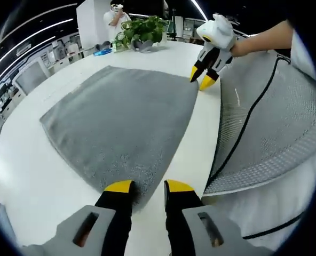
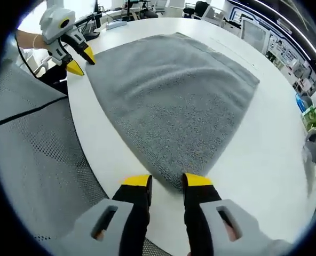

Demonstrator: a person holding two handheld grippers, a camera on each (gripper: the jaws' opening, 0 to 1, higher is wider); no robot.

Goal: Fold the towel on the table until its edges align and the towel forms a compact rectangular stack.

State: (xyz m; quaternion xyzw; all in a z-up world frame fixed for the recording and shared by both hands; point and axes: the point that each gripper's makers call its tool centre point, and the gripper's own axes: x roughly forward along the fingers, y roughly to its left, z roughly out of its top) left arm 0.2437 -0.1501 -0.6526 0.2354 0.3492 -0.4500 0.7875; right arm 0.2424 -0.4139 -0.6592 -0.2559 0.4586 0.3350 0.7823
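So, both grippers parked at the near corners of a flat towel, nothing grabbed yet.

The grey towel [image 1: 120,125] lies spread flat on the white counter [image 1: 30,176], running away from the person toward a potted plant [image 1: 142,29] at the far end. The left gripper [image 1: 149,188] has its jaws narrowly parted right at one near corner, and the right gripper [image 2: 167,181] sits the same way at the other near corner, holding nothing. Each corner lies straight ahead between the yellow tips, so neither hand is closer. I'd guess the fold goes forward, near edge onto far edge.
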